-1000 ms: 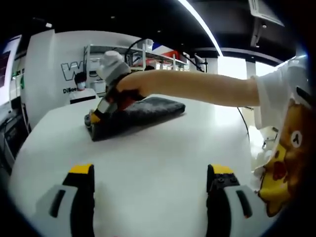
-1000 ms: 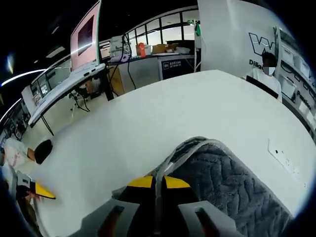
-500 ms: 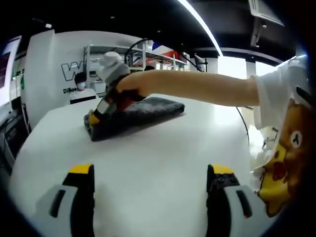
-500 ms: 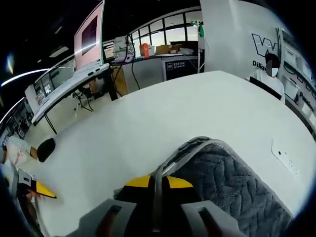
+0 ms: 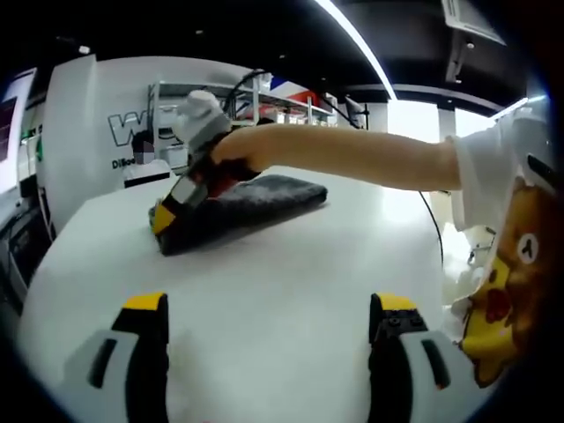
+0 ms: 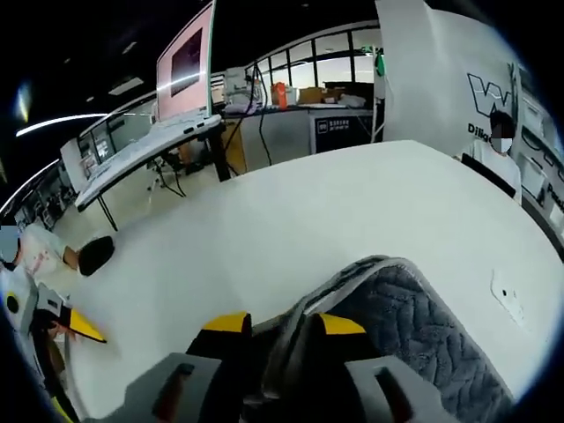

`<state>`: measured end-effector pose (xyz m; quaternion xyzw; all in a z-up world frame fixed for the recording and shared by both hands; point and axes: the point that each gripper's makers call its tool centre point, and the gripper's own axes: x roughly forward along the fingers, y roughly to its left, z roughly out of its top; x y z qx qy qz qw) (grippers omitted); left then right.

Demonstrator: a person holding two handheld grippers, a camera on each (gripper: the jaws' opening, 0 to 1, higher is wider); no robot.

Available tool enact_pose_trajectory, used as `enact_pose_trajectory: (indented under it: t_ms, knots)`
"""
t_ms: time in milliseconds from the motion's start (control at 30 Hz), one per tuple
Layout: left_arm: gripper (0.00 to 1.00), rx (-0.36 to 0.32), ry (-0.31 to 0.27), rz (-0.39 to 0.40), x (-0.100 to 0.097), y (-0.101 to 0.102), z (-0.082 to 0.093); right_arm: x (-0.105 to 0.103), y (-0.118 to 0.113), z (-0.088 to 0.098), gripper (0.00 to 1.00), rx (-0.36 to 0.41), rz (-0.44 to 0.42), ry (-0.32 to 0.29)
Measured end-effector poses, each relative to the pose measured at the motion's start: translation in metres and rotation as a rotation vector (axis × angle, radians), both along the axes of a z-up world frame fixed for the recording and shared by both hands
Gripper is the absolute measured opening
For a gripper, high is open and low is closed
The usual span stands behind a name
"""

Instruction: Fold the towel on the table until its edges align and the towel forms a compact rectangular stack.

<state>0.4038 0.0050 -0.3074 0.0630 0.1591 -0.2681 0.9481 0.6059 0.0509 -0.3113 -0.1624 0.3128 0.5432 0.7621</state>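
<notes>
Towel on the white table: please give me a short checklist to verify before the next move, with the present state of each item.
1. Towel lies folded in a compact dark stack on the table: ok.
2. Right tool is at the towel's corner, fabric edge between its jaws: ok.
3. Right tool's grip is firm: cannot tell.
4. Left tool is open, apart from the towel, over bare table: ok.
5. Towel edges align on all sides: cannot tell; the far side is hidden.
6. Whole towel lies on the table, away from its rim: ok.

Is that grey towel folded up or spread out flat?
Folded: the towel lies on the white table as a thick, narrow bundle, and the right tongs grip its layered, rounded edge.
</notes>
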Motion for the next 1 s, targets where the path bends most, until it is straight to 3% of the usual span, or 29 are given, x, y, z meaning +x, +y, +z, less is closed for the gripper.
enact_pose_trajectory:
  t_ms: [167, 233, 500, 733, 900, 1000]
  knots:
    - [0.99, 0.002, -0.006, 0.000, 0.000, 0.000, 0.003, -0.019, -0.006, 0.019, 0.49, 0.044, 0.032, -0.030]
    - [0.99, 0.003, -0.006, -0.002, 0.000, -0.001, 0.004, -0.025, -0.007, 0.021, 0.59, 0.034, 0.054, -0.019]
    - [0.99, 0.004, -0.014, 0.001, 0.001, -0.001, 0.009, -0.042, -0.023, 0.028, 0.86, 0.002, 0.117, -0.034]
    - [0.99, 0.011, -0.013, 0.005, 0.003, 0.000, 0.010, -0.057, -0.055, 0.031, 0.98, -0.009, 0.162, -0.080]
    - [0.99, 0.012, -0.018, 0.014, 0.002, 0.003, 0.012, -0.056, -0.077, 0.039, 0.99, 0.014, 0.145, -0.093]
    - [0.99, 0.013, -0.019, 0.021, 0.002, 0.005, 0.013, -0.054, -0.103, 0.047, 1.00, 0.028, 0.113, -0.111]
